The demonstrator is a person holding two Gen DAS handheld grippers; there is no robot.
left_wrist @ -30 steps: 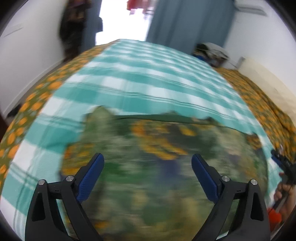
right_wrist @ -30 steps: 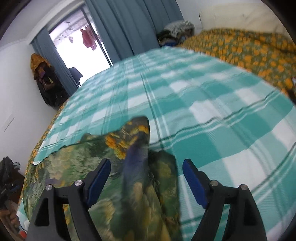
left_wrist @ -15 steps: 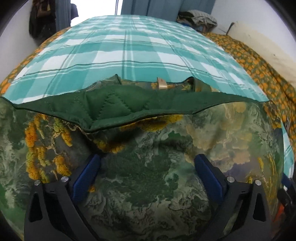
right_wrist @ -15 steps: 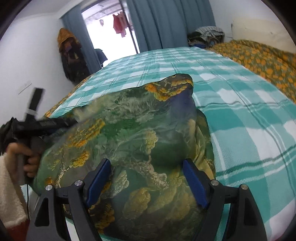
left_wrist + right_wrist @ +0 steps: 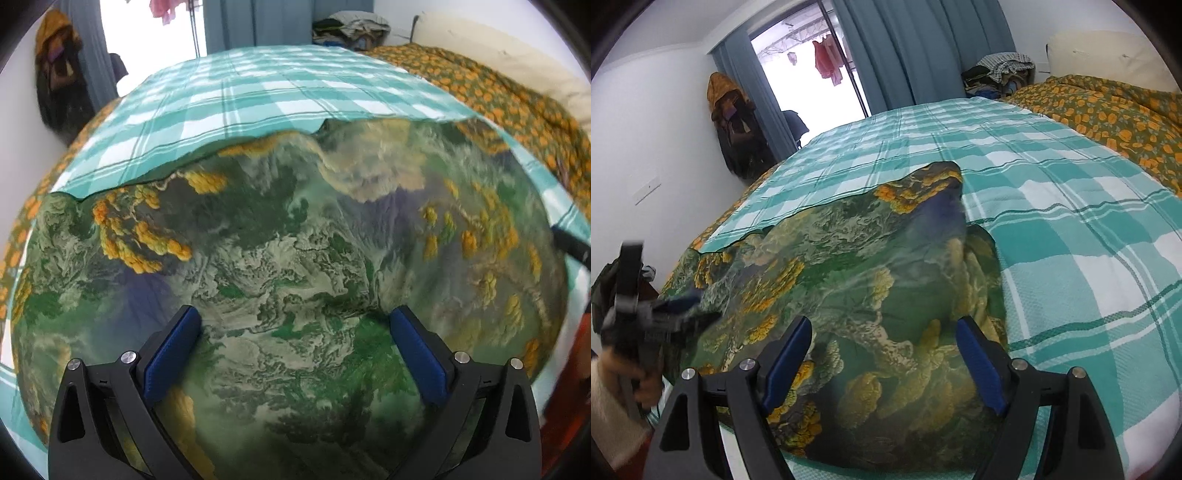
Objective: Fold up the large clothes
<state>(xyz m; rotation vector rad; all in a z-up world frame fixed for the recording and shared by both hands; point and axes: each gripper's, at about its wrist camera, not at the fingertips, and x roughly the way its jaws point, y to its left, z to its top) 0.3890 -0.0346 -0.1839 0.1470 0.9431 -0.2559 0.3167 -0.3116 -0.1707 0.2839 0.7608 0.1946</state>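
A large green garment (image 5: 295, 266) printed with orange and yellow trees lies spread on the near part of the bed and fills most of the left wrist view. It also shows in the right wrist view (image 5: 849, 288), with a flap folded over at its far right corner. My left gripper (image 5: 293, 328) is open, its blue pads apart just above the cloth. My right gripper (image 5: 882, 341) is open over the garment's right side. The left gripper also appears blurred at the left of the right wrist view (image 5: 653, 314), held by a hand.
A teal and white checked sheet (image 5: 1015, 177) covers the bed beyond the garment. An orange-flowered quilt (image 5: 1108, 114) and a cream pillow (image 5: 1108, 55) lie at the right. Blue curtains, a bright doorway and hanging clothes stand at the back; a clothes pile (image 5: 997, 74) sits behind the bed.
The plain green quilted lining seen half a second ago is gone from view and the printed side now lies flat. Both grippers have drawn back a little above the cloth.
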